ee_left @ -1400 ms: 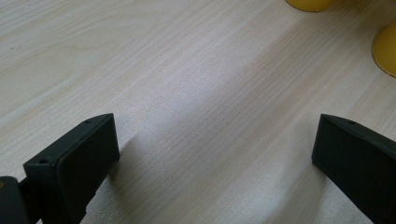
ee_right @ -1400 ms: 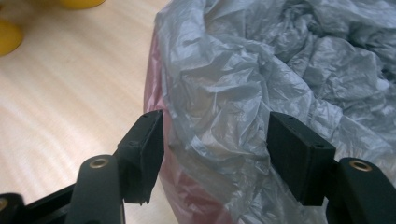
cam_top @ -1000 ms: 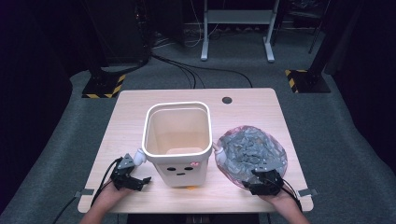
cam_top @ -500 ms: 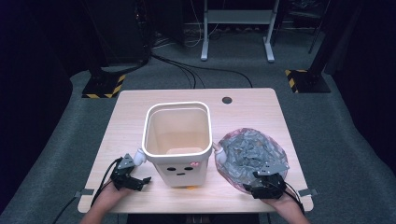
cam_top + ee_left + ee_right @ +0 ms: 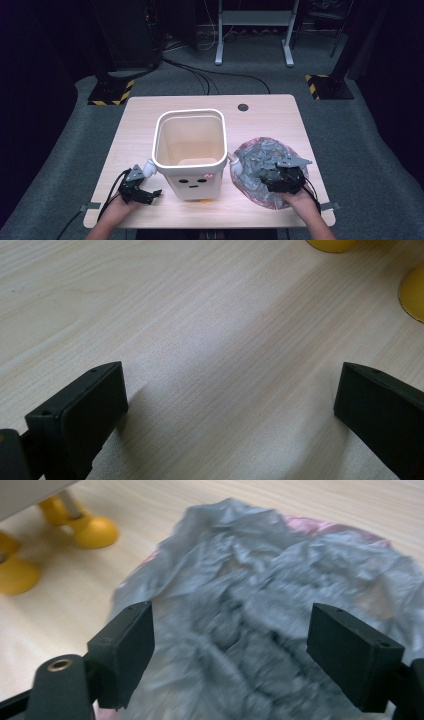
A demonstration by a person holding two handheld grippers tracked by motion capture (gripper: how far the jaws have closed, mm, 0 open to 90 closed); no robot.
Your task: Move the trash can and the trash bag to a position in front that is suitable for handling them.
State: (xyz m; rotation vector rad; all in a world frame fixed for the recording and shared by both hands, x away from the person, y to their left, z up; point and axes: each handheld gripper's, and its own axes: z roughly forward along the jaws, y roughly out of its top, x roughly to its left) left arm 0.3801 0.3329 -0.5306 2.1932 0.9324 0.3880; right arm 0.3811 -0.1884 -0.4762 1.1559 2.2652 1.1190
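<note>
While above bag (image 5: 260,167) — right gripper (image 5: 230,645), fingers apart

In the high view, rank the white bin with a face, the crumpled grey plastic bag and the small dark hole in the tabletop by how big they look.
1. White plastic bin with a face, largest.
2. Crumpled grey plastic bag, clearly smaller.
3. Small dark round hole in the tabletop, smallest by far.

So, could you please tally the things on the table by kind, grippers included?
Bins: 1, white bin
Bags: 1, crumpled grey bag
Grippers: 2, left gripper and right gripper
Total: 4
</note>
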